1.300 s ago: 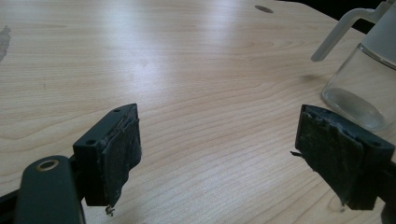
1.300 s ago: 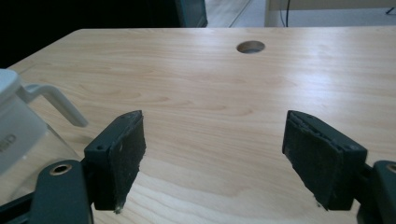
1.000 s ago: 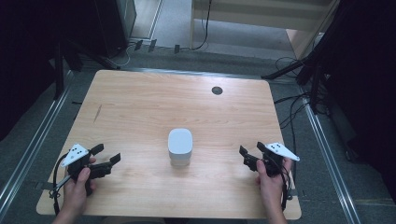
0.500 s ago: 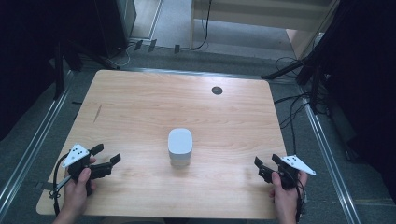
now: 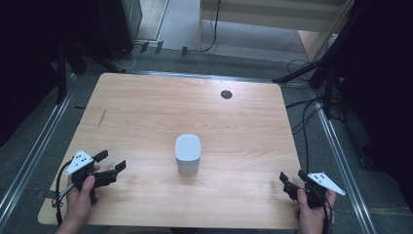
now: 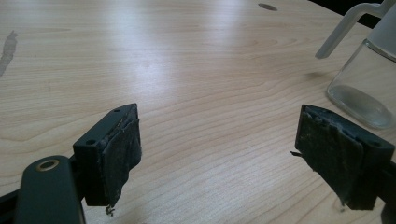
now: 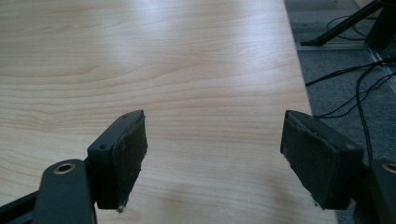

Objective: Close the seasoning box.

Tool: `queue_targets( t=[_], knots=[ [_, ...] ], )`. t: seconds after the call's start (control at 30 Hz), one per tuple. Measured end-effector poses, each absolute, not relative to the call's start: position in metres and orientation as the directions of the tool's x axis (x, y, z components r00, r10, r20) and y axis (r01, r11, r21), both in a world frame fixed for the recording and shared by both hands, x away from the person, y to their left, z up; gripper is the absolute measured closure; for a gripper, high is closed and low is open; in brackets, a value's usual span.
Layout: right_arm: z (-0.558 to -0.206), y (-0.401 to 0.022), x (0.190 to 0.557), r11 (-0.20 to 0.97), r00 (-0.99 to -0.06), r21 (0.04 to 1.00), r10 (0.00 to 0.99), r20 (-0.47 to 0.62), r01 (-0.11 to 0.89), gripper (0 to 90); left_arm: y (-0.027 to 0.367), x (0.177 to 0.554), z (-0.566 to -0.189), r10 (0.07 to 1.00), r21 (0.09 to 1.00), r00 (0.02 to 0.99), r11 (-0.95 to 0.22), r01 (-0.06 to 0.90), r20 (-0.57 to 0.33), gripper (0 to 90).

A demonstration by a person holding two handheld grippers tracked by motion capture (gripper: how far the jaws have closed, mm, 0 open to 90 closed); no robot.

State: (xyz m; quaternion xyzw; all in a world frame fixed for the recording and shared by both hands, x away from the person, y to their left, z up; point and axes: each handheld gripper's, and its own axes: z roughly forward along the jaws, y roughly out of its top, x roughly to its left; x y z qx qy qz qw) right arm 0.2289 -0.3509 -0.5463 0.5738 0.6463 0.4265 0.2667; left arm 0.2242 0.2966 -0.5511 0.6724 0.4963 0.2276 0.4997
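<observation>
A white-topped clear container (image 5: 188,153) stands upright near the middle of the wooden table (image 5: 160,112). In the left gripper view its clear glass body (image 6: 362,79) with a handle sits at the far right. My left gripper (image 5: 111,162) rests at the front left corner, open, jaws wide apart with bare wood between them (image 6: 217,154). At the front right corner my right gripper (image 5: 292,179) is open too, its jaws (image 7: 212,158) spread over the table beside the right edge. Neither holds anything.
A round cable hole (image 5: 226,94) lies in the table's far side. Cables (image 5: 307,122) trail on the grey floor right of the table, and dark stands rise at both sides. A pale cabinet (image 5: 272,19) stands behind.
The right gripper has drawn back toward the front right corner of the table, away from the container. The left gripper has stayed where it was.
</observation>
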Motion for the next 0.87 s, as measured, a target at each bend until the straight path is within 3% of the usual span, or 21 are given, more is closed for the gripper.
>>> queue_targets(
  t=[0.87],
  knots=[
    [-0.5464, -0.3523, 0.2279, -0.025, -0.185, 0.857, 0.973, 0.140, 0.515, 24.2, 0.2958, 0.2258, -0.5509, 0.899, 0.896, 0.399, -0.019, 0.443, -0.178, 15.0]
  ],
)
